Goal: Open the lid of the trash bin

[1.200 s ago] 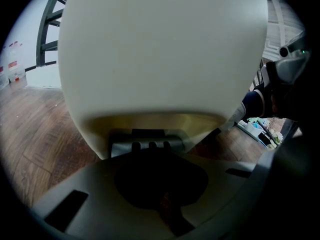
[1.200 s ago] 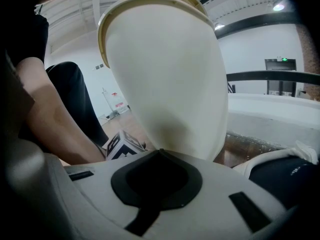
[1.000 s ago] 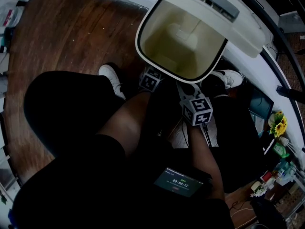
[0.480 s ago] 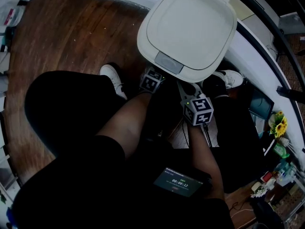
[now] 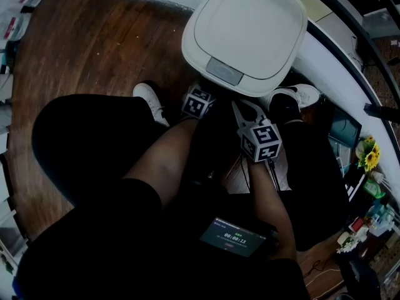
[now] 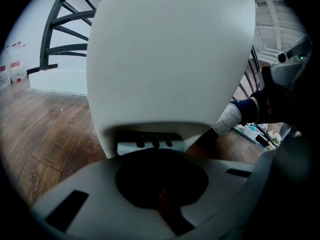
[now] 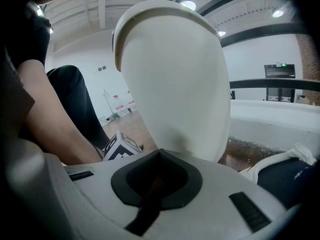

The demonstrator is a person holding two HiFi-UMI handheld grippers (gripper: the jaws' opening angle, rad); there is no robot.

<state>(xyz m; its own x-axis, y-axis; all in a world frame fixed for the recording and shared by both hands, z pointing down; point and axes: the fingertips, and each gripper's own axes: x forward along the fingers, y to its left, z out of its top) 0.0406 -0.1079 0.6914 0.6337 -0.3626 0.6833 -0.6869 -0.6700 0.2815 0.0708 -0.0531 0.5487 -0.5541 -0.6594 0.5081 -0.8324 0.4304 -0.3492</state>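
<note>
Left gripper (image 5: 199, 100) and right gripper (image 5: 248, 115) both have jaws pressed together on nothing, just beside the front of the cream rounded plastic trash bin (image 6: 170, 59) at 12 o'clock, its lid (image 5: 247, 30) down. A dark screen (image 5: 232, 237) at 6 o'clock reads 00:00:13.

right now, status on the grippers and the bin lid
Left gripper shut, empty. Right gripper shut, empty. Trash bin lid closed. Nothing on it.
</note>
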